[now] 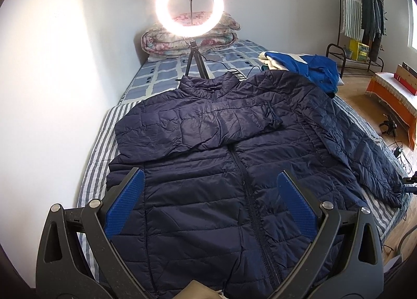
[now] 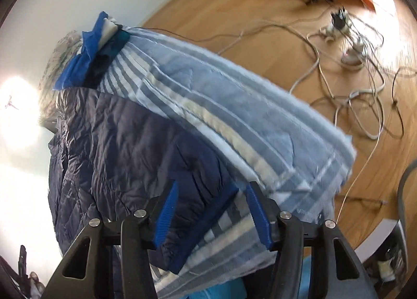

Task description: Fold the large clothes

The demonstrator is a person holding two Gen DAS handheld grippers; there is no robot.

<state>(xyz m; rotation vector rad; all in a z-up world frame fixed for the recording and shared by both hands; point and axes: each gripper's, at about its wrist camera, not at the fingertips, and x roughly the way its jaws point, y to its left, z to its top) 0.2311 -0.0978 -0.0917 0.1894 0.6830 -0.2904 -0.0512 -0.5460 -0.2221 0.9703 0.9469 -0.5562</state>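
Reaching my right tongs [image 2: 212, 216] down at the bed's edge, I have them half spread around the cuff [image 2: 200, 223] of the far sleeve, which trails toward the side of the striped sheet [image 2: 234, 121]; the left pad looks to be against the cloth, the right pad stands clear of it, so nothing is pinched yet. That cuff is the natural handle, I think: taking the sleeve by its end lets me swing the whole length across the chest in one go. The jacket [image 1: 234, 163] lies face up on the bed, zip closed, collar toward the ring light [image 1: 189, 6]. One sleeve [image 1: 208, 121] is already laid across the front, so the second ought to mirror it. My left tongs [image 1: 208, 205] hang spread wide above the lower front, holding nothing, close enough to press the body flat if the pull drags it. Blue clothes [image 1: 312, 66] sit heaped beyond the shoulder, well clear of my work
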